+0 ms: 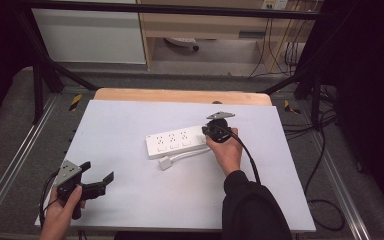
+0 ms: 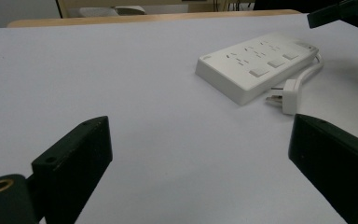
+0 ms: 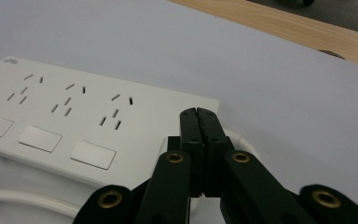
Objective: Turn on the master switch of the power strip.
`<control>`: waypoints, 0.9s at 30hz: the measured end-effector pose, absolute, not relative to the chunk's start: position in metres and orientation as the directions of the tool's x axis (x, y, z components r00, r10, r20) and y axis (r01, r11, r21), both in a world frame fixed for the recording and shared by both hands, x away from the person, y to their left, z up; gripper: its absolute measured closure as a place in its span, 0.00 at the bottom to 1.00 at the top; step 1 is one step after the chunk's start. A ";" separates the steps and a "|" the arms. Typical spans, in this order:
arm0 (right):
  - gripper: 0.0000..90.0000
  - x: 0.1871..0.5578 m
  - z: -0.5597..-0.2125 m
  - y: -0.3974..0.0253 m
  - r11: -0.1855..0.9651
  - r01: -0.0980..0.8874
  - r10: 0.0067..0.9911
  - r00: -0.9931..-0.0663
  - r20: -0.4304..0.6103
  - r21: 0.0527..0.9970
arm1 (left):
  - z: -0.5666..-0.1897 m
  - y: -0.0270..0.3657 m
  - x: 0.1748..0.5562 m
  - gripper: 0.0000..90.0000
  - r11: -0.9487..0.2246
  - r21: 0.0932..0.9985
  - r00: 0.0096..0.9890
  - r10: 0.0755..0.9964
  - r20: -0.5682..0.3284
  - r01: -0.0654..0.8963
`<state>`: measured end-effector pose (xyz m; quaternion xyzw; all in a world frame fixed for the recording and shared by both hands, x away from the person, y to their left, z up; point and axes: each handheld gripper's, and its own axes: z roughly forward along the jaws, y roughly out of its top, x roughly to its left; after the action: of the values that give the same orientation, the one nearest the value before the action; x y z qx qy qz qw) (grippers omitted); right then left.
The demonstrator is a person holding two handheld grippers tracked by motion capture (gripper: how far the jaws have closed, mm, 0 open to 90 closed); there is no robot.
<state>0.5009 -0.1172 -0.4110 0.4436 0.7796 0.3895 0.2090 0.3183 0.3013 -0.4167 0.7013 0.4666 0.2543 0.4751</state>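
Observation:
A white power strip [image 1: 175,140] [image 2: 256,65] [image 3: 74,116] with three sockets and three switches lies flat at the middle of the white table [image 1: 125,120]. Its white cable [image 1: 190,154] [image 3: 23,198] curls along the near side and ends in a plug [image 1: 165,163] [image 2: 289,91] lying loose beside the strip. My right gripper [image 1: 211,131] [image 3: 198,112] is shut, its tips over the strip's right end where the cable leaves; nothing shows between the jaws. My left gripper [image 1: 99,171] [image 2: 199,123] is held wide open near the table's front left corner, well away from the strip.
A wooden board edge [image 1: 180,95] runs along the table's far side. Black frame bars [image 1: 45,75] and floor cables [image 1: 325,150] surround the table. White tabletop stretches between my left gripper and the strip.

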 end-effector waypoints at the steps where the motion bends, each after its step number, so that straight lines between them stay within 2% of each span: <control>1: 1.00 0.501 -0.411 -0.117 0.303 0.529 0.855 -0.519 0.020 0.793 | -0.417 0.301 0.318 0.07 -0.111 0.904 0.435 0.896 -0.088 0.413; 27: 1.00 0.499 -0.424 -0.111 0.306 0.539 0.852 -0.522 0.026 0.785 | -0.417 0.302 0.318 0.07 -0.109 0.904 0.434 0.897 -0.091 0.414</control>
<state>0.4994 -0.1114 -0.4245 0.4447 0.7822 0.3864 0.2029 0.3179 0.3023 -0.4166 0.7001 0.4680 0.2534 0.4761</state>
